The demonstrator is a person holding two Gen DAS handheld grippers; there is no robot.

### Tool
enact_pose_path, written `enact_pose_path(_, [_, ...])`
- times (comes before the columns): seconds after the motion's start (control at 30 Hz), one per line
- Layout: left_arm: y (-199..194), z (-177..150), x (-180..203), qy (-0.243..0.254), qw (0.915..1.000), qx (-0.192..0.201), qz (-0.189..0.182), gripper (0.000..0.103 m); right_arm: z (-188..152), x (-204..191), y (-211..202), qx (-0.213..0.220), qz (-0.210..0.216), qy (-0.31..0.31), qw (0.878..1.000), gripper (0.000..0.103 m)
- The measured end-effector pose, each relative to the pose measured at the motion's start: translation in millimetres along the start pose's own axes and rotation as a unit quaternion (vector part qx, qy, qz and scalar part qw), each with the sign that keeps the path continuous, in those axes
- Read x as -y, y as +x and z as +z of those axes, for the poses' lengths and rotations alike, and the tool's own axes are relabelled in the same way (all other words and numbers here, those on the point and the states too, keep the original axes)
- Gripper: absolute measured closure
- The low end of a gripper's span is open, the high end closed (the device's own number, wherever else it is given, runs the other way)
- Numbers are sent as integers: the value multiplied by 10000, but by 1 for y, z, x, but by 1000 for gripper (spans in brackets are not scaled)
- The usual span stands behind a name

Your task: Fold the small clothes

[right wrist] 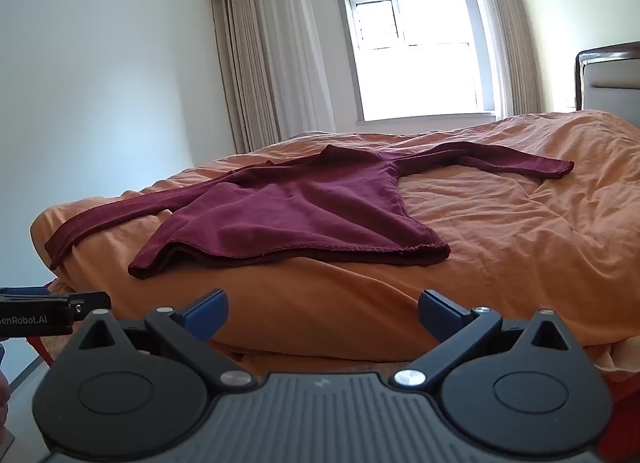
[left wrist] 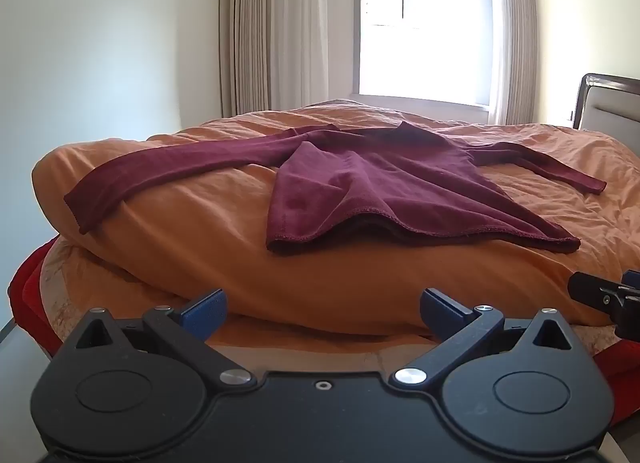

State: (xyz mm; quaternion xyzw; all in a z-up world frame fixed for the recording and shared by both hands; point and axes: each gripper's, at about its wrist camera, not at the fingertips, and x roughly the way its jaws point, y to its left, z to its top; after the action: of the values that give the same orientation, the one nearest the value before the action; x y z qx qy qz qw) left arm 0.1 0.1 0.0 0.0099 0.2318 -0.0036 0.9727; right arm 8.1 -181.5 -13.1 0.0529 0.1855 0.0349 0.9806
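We hold both claws low at the foot of the bed, jaws spread wide and empty: the left gripper and the right gripper. Ahead of and above both lies the maroon long-sleeved top, spread on the orange duvet, sleeves flung out to either side. It looks light, soft and limp, so it should drape and bunch easily. We judge the hem corners nearest us, or the sleeve cuffs, the best places to pinch.
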Motion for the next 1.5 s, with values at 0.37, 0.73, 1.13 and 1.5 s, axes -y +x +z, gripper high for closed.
enact_pose_path(0.37, [-2, -2, -1, 2, 10000, -5, -18, 1, -1, 0, -3, 4, -13, -7, 10000, 0])
enact_pose_path(0.73, [-1, -3, 2, -1, 10000, -25, -33, 1, -2, 5, -1, -28, -3, 139, 9999, 0])
enact_pose_path(1.13, [2, -4, 1, 37, 10000, -52, -14, 1, -5, 4, 2, -93, 18, 189, 9998, 0])
enact_pose_path(1.5, [3, -5, 1, 44, 10000, -63, -3, 1, -7, 6, 3, -119, 37, 212, 9997, 0])
